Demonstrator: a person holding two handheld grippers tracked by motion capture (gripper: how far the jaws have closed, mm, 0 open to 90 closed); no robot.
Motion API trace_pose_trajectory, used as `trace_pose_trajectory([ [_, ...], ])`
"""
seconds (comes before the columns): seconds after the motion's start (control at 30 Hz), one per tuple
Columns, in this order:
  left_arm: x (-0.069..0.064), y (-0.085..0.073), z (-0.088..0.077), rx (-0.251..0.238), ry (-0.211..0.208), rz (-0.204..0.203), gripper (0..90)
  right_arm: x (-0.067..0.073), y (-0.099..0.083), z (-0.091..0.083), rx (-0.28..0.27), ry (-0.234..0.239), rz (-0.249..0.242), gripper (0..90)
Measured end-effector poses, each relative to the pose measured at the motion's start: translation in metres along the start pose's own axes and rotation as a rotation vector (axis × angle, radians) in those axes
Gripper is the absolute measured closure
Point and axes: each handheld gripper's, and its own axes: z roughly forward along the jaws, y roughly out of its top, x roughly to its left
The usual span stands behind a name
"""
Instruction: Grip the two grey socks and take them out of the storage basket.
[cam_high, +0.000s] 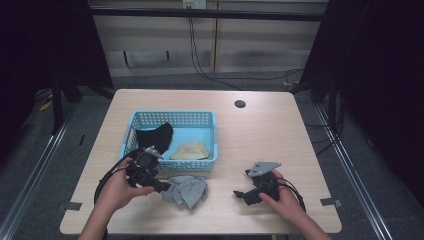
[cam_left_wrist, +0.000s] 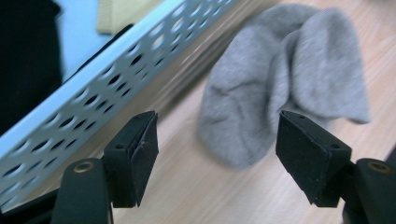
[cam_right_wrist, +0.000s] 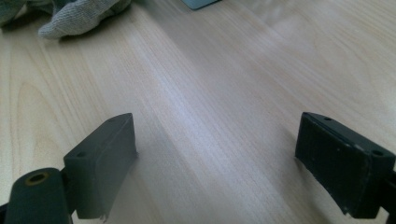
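a pale wood bench (cam_high: 260, 135) fills the centre of the high view, dark floor around it. left of centre sits a blue basket (cam_high: 212, 131) holding a black cloth (cam_high: 156, 136) and a cream cloth (cam_high: 191, 150). just below the basket lies a grey sock (cam_high: 187, 190). the left tongs (cam_left_wrist: 217, 144) gape wide by the sock; at lower right, the right tongs (cam_right_wrist: 215, 158) gape wide over bare wood.

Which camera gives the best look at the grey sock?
The left gripper view: the grey sock lies large and close. The high view shows it whole but small; the right gripper view catches just an edge.
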Motion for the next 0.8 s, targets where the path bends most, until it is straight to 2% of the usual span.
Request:
trace_pose_trajectory([
  [0.13, 0.008, -0.014, 0.006, -0.008, 0.008, -0.010, 29.1, 0.000, 0.000, 0.000, -0.003, 0.001, 0.001, 11.8],
  [0.27, 0.015, -0.026, 0.012, -0.006, 0.020, -0.002, 28.7, 0.000, 0.000, 0.000, -0.001, -0.002, -0.001, 11.8],
  [0.3, 0.017, -0.029, 0.013, -0.016, 0.023, 0.005, 28.6, 0.000, 0.000, 0.000, -0.001, -0.002, -0.001, 11.8],
  [0.37, 0.021, -0.034, 0.015, -0.037, 0.019, -0.009, 28.4, 0.000, 0.000, 0.000, -0.001, -0.002, -0.001, 11.8],
  [0.53, 0.030, -0.045, 0.020, -0.071, 0.021, 0.001, 27.4, 0.000, 0.000, 0.000, -0.001, -0.003, -0.001, 11.8],
  [0.6, 0.032, -0.048, 0.021, -0.087, 0.029, -0.013, 27.1, 0.000, 0.000, 0.000, 0.000, 0.001, 0.001, 11.8],
  [0.8, 0.034, -0.054, 0.027, -0.131, 0.052, 0.039, 24.7, 0.000, 0.000, 0.000, 0.000, 0.000, 0.000, 11.8],
])
